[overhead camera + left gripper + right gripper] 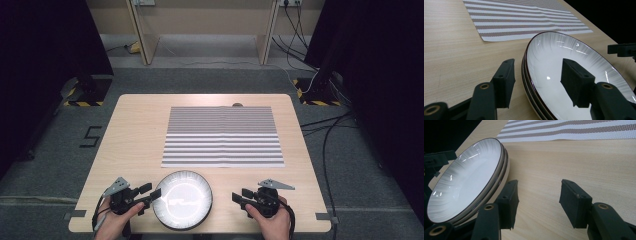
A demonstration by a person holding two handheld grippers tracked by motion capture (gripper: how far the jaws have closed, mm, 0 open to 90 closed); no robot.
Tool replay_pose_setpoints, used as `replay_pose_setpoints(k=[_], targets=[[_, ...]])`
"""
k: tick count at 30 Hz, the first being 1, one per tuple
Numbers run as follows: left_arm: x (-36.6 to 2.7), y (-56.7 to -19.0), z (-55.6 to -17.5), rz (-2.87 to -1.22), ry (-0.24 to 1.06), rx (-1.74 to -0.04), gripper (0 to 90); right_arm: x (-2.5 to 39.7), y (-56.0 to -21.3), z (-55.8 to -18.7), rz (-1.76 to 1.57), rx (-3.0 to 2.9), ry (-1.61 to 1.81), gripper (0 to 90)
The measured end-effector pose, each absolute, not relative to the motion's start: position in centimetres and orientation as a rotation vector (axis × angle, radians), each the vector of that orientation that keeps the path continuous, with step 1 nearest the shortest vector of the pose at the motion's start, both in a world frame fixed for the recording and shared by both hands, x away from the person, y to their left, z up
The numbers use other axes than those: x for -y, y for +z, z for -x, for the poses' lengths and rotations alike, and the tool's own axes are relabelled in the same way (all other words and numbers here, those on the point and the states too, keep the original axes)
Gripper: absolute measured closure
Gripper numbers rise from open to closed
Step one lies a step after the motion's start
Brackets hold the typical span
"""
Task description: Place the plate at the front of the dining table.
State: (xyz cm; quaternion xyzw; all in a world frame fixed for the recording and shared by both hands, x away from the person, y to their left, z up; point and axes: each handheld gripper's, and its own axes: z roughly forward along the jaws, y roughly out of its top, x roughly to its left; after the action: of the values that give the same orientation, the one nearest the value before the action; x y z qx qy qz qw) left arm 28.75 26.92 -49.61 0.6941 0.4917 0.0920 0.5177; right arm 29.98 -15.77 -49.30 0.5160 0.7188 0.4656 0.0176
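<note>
A stack of white plates [182, 199] with dark rims sits at the table's front edge, between my two grippers. My left gripper [151, 191] is open at the stack's left rim. In the left gripper view one jaw stands outside the plates [549, 57] and the other hangs over the top plate's inside, so the left gripper [537, 72] straddles the rim. My right gripper [239, 196] is open a little to the right of the stack. In the right gripper view the plates [466, 177] lie just left of the right gripper [539, 192], which holds only bare wood between its jaws.
A grey-and-white striped placemat [222, 136] lies flat across the middle and far part of the wooden table [135, 135]. Black curtains flank the table, and cables [325, 125] run over the grey floor at the right. A wooden frame stands beyond the far edge.
</note>
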Motion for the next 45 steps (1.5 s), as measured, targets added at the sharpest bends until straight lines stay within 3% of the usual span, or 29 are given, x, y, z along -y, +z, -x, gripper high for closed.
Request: replay_pose_setpoints(k=[11,18,28,38,45], targets=[[-26.8,-49.2,-29.2,-1.689,0.199,-1.199,48.5,14.3,-48.4,-30.9,-1.606,-2.287,1.43,53.5],[-26.5,-49.1,-29.3,-1.715,0.167,-1.209,51.3,11.7,-47.4,-31.8,-1.599,-2.368,1.431,65.9],[-26.4,-49.0,-29.4,-1.75,0.133,-1.236,57.7,8.8,-47.4,-31.8,-1.545,-2.45,1.395,71.0],[-26.4,-49.0,-29.2,-1.789,0.146,-1.252,66.6,8.0,-47.0,-32.2,-1.509,-2.511,1.3,85.1],[-26.5,-49.3,-29.2,-1.806,0.146,-1.27,71.4,7.7,-46.7,-32.5,-1.556,-2.541,1.232,84.0]])
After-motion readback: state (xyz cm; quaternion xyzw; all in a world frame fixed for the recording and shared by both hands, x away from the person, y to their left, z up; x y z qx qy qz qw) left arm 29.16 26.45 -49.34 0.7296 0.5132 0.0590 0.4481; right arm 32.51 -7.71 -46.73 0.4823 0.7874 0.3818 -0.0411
